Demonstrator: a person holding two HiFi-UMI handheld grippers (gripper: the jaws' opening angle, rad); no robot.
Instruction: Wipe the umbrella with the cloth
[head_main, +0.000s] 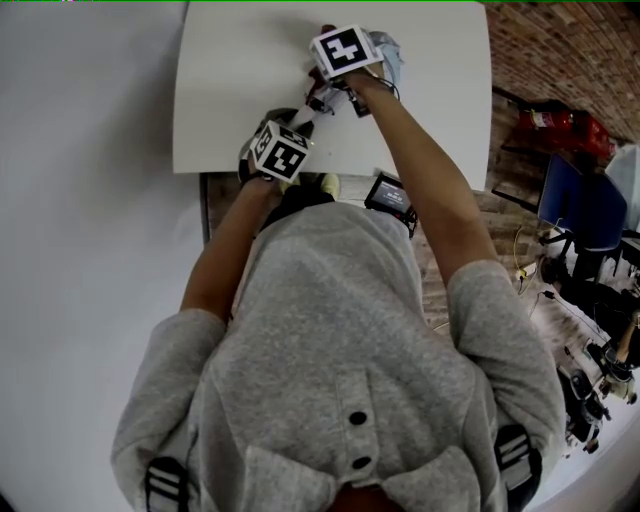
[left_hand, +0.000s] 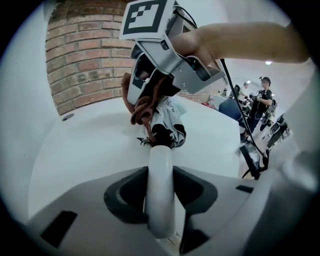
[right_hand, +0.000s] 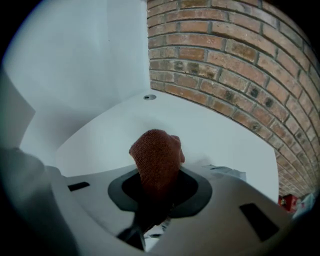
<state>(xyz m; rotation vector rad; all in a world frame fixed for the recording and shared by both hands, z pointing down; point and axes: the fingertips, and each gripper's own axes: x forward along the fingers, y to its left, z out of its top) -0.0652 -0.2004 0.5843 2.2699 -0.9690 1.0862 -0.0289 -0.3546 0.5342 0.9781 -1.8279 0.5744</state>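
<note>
A person in a grey hooded top (head_main: 340, 340) leans over a smooth white worktop (head_main: 230, 80) with rounded corners, working a folded umbrella (left_hand: 168, 131) with both hands.

The left tongs (left_hand: 161, 192) pinch the umbrella's handle (left_hand: 160, 165), a plain white cylinder with a matte finish that runs straight out between the two dark pads, which press on it from either side. Beyond the handle, the crumpled canopy (left_hand: 175, 131), soft fabric in black and white folds, sits low over the worktop toward its far middle. Whether the fabric rests on the surface cannot be told.

The right tongs (right_hand: 159, 192) grip a rust-brown cloth (right_hand: 155, 155) of coarse, knitted weave, bunched into a rounded lump that stands up out of the jaws.

In the left gripper view, the same cloth hangs in twisted folds beneath the right tool's grey body and meets the far end of the canopy from above. The black-and-white marker cube (left_hand: 145, 17) sits on top of that tool.

In the head view, the right tongs sit farther from the person than the left, with the umbrella stretched between them.

A red brick wall (right_hand: 225, 60) with pale mortar lines rises along the right and far sides of the worktop.
</note>
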